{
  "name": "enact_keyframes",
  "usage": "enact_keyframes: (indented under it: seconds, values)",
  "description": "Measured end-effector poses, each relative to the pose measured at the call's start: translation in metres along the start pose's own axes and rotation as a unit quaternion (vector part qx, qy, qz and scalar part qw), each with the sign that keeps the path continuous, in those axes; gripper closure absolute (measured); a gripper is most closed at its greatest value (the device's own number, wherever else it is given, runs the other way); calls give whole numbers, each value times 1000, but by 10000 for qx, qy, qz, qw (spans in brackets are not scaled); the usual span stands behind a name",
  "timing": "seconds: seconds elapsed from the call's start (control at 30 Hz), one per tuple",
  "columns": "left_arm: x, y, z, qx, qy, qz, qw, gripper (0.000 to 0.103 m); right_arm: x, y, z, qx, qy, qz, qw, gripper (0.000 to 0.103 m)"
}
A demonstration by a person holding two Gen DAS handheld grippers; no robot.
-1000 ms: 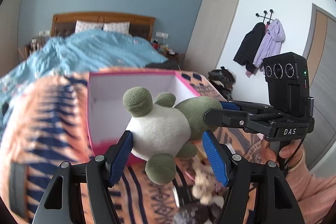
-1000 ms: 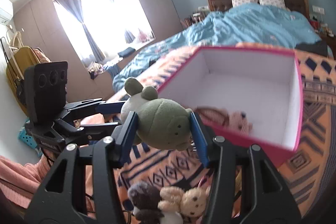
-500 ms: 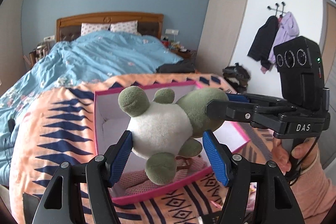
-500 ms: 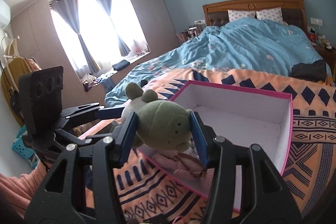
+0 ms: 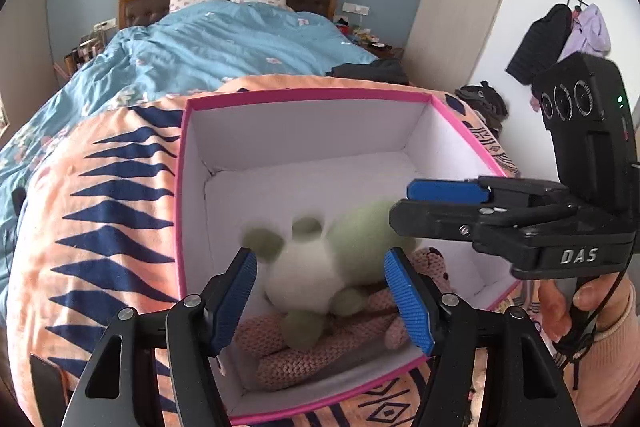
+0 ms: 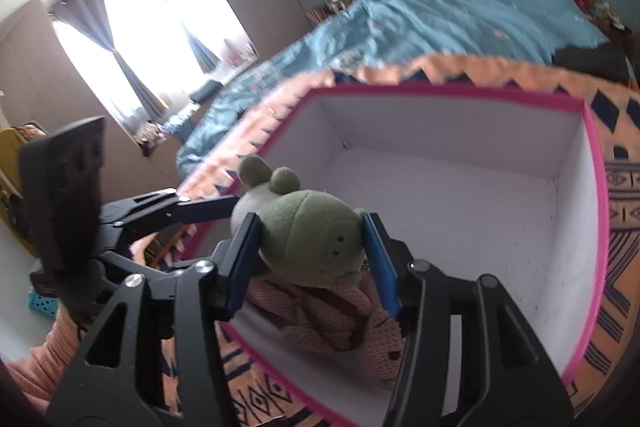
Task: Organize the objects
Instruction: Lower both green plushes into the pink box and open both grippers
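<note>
A green and white plush frog (image 5: 316,259) shows blurred inside the pink-rimmed white box (image 5: 304,95), over a pink knitted toy (image 5: 304,351). My left gripper (image 5: 320,301) is open above the box's near end, its pads clear of the frog. In the right wrist view the frog (image 6: 312,239) sits between the blue pads of my right gripper (image 6: 310,263), which looks shut on its head, over the box (image 6: 440,93) and the pink toy (image 6: 320,319). The right gripper also shows in the left wrist view (image 5: 440,203).
The box stands on an orange and navy patterned blanket (image 5: 104,211) on a bed with a blue duvet (image 5: 224,47). Coats (image 5: 560,39) hang on the right wall. A bright window (image 6: 152,39) is at the left.
Both grippers moved over the box and down. My left gripper opened and let go of the frog's body. The frog now hangs low in the box, blurred.
</note>
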State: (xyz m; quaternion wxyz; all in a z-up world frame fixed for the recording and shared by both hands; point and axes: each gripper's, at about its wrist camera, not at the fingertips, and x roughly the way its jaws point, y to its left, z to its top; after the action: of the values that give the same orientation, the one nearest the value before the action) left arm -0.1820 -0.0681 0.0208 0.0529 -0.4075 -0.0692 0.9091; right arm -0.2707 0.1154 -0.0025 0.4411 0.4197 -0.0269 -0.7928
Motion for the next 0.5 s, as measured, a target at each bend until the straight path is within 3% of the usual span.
enact_keyframes:
  seconds: [0.17, 0.33, 0.5]
  values:
    - [-20, -3, -8, 25, -321, -56, 9995, 34, -5, -5, -7, 94, -22, -193, 9998, 47]
    - [-51, -12, -23, 154, -723, -541, 9958, 21, -26, 1, -15, -16, -214, -196, 9996, 47]
    - [-88, -29, -45, 426, -999, -1011, 9889, 20, -58, 23, -32, -345, -424, 69, 9985, 40]
